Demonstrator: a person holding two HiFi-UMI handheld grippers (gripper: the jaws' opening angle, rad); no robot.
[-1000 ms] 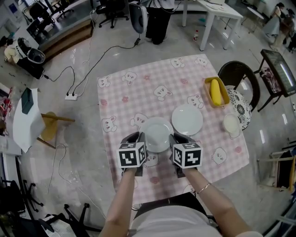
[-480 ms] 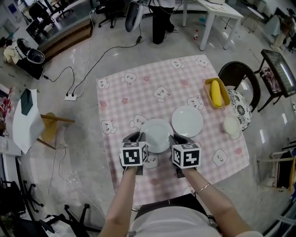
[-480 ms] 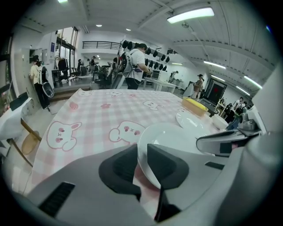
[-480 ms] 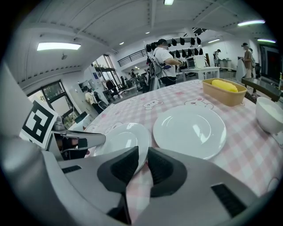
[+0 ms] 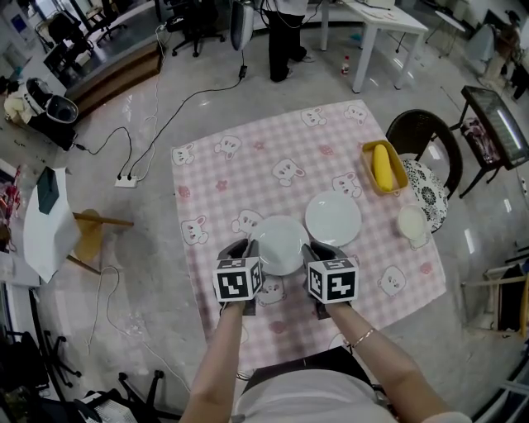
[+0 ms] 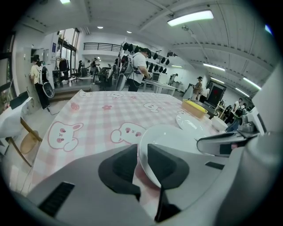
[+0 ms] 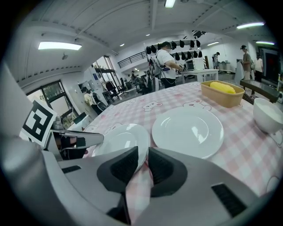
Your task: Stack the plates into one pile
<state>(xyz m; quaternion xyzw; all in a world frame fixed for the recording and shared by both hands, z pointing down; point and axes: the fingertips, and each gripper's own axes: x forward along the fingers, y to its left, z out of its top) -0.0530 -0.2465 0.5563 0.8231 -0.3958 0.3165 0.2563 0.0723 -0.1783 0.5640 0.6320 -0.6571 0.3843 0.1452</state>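
Both pairs of jaws are easing wider than a second ago, while the grippers and the near plate [image 5: 281,244] are staying where they were. Now the left gripper [image 5: 245,247] is straddling that plate's left rim and the right gripper [image 5: 317,248] its right rim. Each rim is standing between slightly spread fingers, unpinched, with cloth showing in the gap. The plate is lying on the pink checked tablecloth [image 5: 248,165], just beside the second plate [image 5: 333,218].

Glossy grey floor [image 5: 140,273]; white desk [image 5: 388,16]; ceiling striplights [image 6: 193,17].
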